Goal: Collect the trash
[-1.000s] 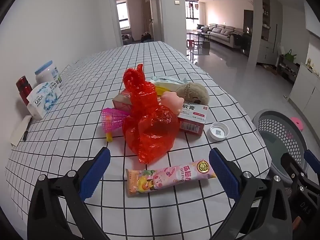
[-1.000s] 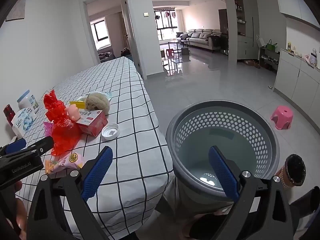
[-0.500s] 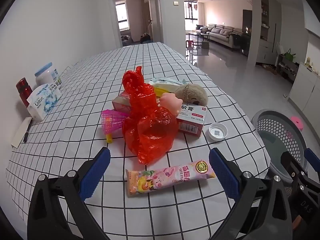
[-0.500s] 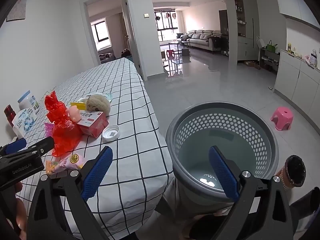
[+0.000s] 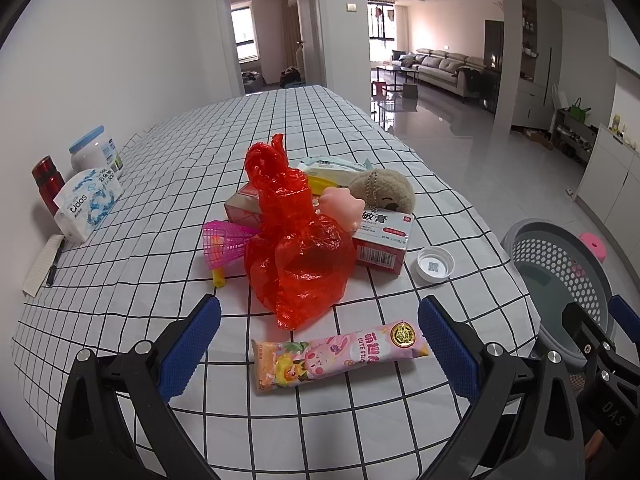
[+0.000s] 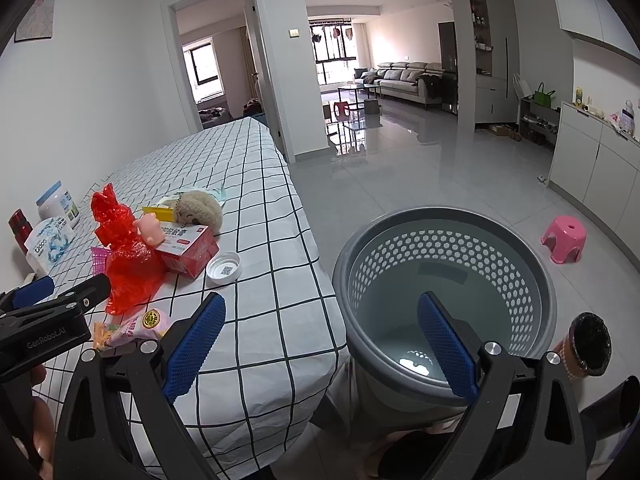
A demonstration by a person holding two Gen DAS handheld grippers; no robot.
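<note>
While hovering low over the checked table, frames a pink snack wrapper between the wide-spread blue fingers of the left tool; released, grasping nothing, not touching the wrapper. Lies flat and crosswise near the table's front edge, just in front of a crumpled red plastic bag. Behind and around the bag, clustered close: a pink netted shuttlecock on its left, a red and white box on its right, with a pink squishy toy and a tan plush toy resting on the box. Behind those, a pack of wipes. Just beside the box toward the table's right edge, an upturned white cap. Well apart along the wall side: a tissue pack, a white jar with a blue lid, a red bottle, and a notepad with a pen. On the floor beside the table's right edge, a grey perforated basket, nothing visible inside it. Over the basket's rim, held released with fingers wide apart and clasping nothing: the right tool. Farther off on the tiled floor, a pink stool.
</note>
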